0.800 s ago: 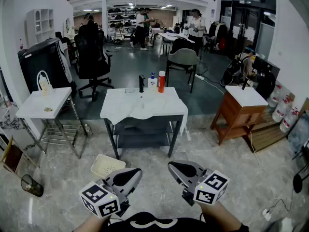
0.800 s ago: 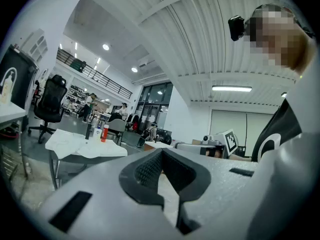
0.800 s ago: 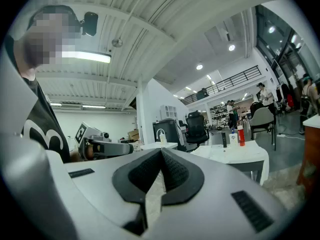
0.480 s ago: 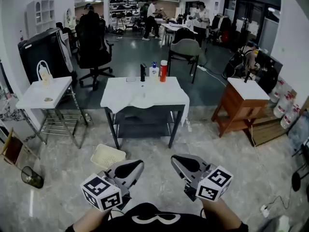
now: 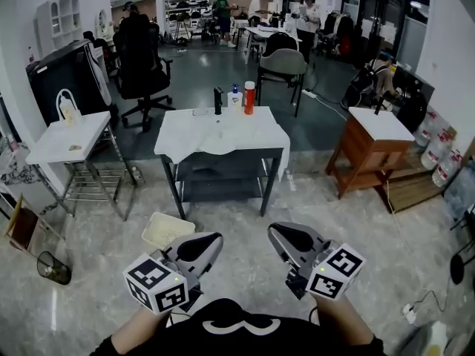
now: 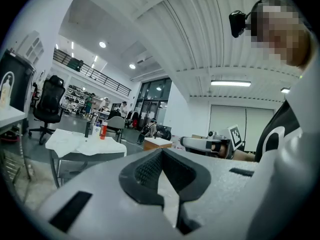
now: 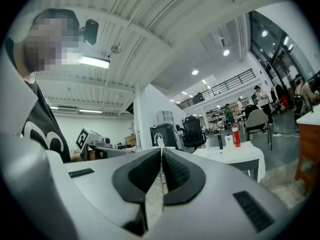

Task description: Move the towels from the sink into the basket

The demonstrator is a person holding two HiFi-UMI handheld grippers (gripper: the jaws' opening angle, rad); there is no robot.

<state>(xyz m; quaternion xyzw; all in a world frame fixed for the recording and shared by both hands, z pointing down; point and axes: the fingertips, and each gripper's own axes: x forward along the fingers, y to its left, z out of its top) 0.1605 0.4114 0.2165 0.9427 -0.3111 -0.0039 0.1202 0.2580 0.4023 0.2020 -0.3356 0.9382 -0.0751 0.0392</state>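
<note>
White towels (image 5: pixel 223 133) lie crumpled over the sink area of a white-topped table (image 5: pixel 172 151), in front of a black faucet (image 5: pixel 217 101). A cream basket (image 5: pixel 167 231) stands on the floor at the table's front left. Both grippers are held low, close to my body and well short of the table. My left gripper (image 5: pixel 212 240) is shut and empty, its tip just right of the basket. My right gripper (image 5: pixel 275 232) is also shut with nothing in it. In the left gripper view the towels (image 6: pixel 82 143) show far off, beyond the shut left gripper (image 6: pixel 161 151).
A white bottle (image 5: pixel 234 96) and a red bottle (image 5: pixel 249 97) stand at the table's back edge. A white side table (image 5: pixel 63 143) is at the left, a wooden cabinet (image 5: pixel 375 150) at the right, a small bin (image 5: pixel 53 268) on the floor. Chairs and people fill the background.
The table and basket now sit a little higher in the head view. Both grippers keep their pose, shut and side by side.
</note>
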